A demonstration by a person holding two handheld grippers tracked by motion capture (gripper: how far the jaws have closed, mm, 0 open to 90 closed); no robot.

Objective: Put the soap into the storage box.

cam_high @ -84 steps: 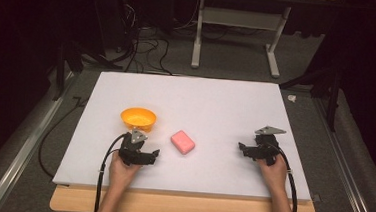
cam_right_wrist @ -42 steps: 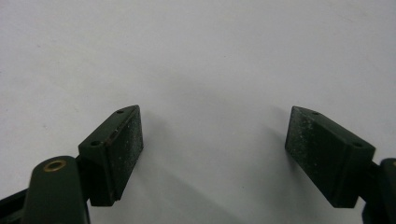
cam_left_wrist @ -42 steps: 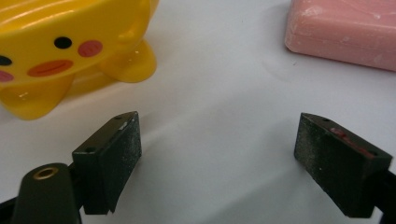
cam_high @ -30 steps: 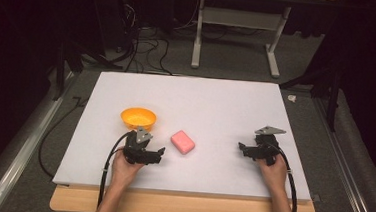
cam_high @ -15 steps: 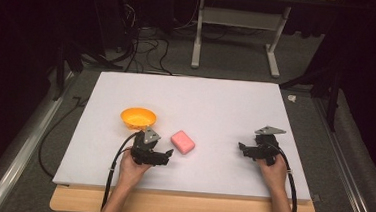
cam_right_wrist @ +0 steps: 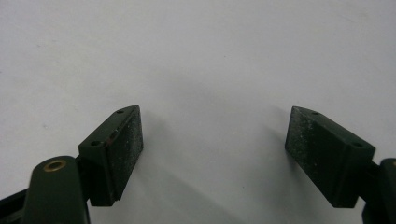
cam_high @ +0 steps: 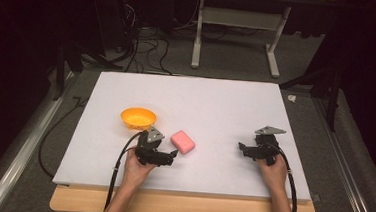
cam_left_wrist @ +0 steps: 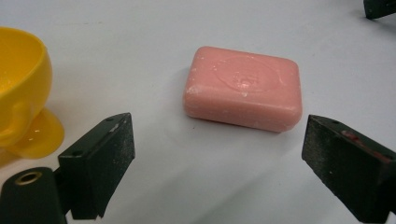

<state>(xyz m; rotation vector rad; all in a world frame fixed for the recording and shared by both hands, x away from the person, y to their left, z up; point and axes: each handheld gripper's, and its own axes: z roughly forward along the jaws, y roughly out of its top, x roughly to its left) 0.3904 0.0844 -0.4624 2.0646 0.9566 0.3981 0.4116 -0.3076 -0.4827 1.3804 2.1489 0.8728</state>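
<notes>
The pink soap bar (cam_left_wrist: 243,87) lies flat on the desk (cam_high: 216,103), just ahead of the left gripper (cam_left_wrist: 217,163) and slightly right of its centreline. Its long axis runs crosswise to the jaws. The left gripper is spread wide and grips nothing; its hand (cam_high: 136,168) holds it low and level. A yellow bowl (cam_left_wrist: 18,93) stands left of the left jaw. The right gripper (cam_right_wrist: 212,154) is wide open, holds nothing and lies well apart from the bar.

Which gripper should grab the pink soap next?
Left. The left gripper sits close beside the soap, jaws open and aimed at it, with the bar lying just ahead of them. The right gripper is farther off across the table, facing bare surface.
</notes>
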